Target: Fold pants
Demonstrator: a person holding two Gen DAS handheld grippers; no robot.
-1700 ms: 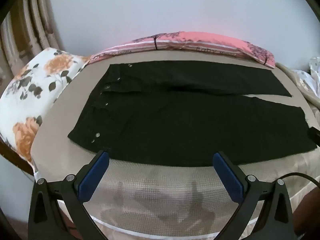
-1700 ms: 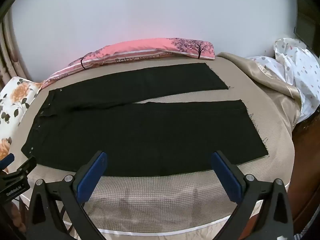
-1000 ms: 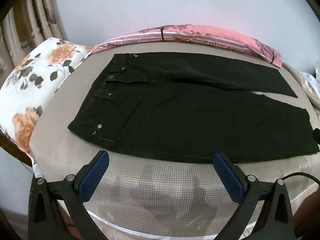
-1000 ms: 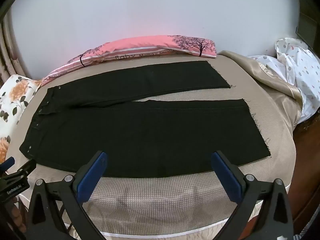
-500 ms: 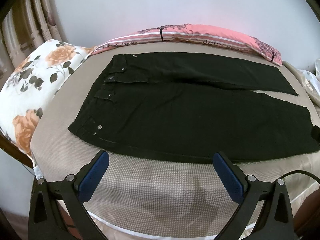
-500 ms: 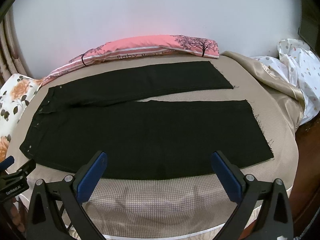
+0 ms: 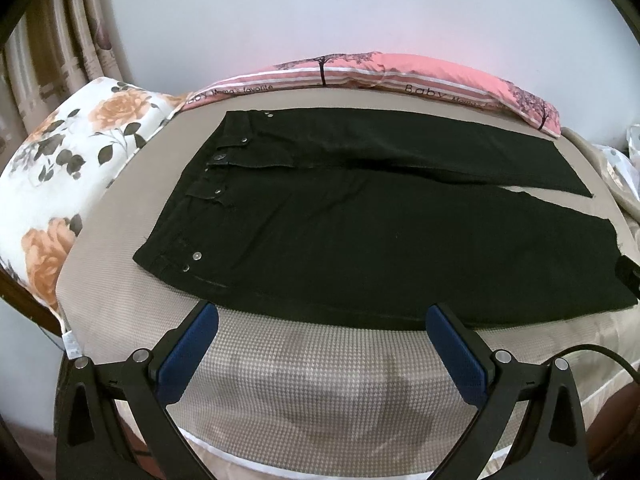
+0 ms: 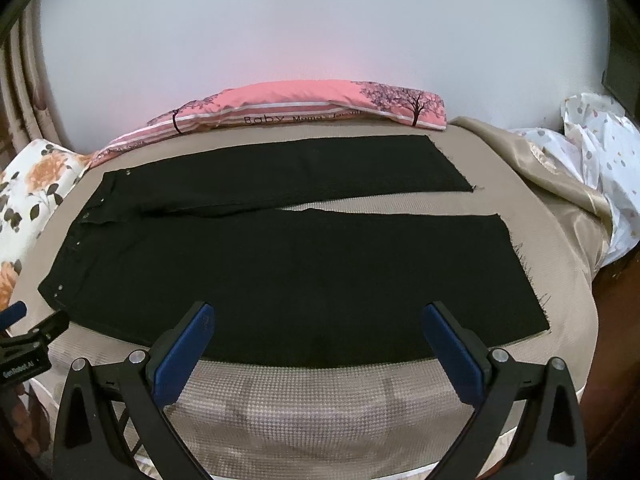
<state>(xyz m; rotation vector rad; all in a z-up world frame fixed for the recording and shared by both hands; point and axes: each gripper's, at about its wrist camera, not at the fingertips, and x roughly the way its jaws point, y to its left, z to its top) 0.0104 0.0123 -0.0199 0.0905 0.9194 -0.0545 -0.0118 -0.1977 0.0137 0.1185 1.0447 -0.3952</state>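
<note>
Black pants [image 7: 360, 224] lie flat and spread out on a beige bed [image 7: 312, 376], waistband with silver buttons at the left, both legs running to the right with a narrow gap between them. They also show in the right wrist view [image 8: 304, 264]. My left gripper [image 7: 320, 324] is open and empty, hovering just short of the near edge of the near leg, toward the waist end. My right gripper [image 8: 318, 320] is open and empty over the near edge of the same leg, toward the hem. The left gripper's tip [image 8: 24, 328] shows at the left of the right wrist view.
A pink striped pillow [image 7: 400, 76] lies along the far wall. A floral pillow [image 7: 60, 168] sits at the left end. A crumpled beige and white spotted blanket [image 8: 592, 184] lies at the right end. Curtains [image 7: 52, 48] hang at the far left.
Both grippers have shifted slightly nearer to the pants' near edge and a little to the right. The pants have not moved. Both grippers stay open.
</note>
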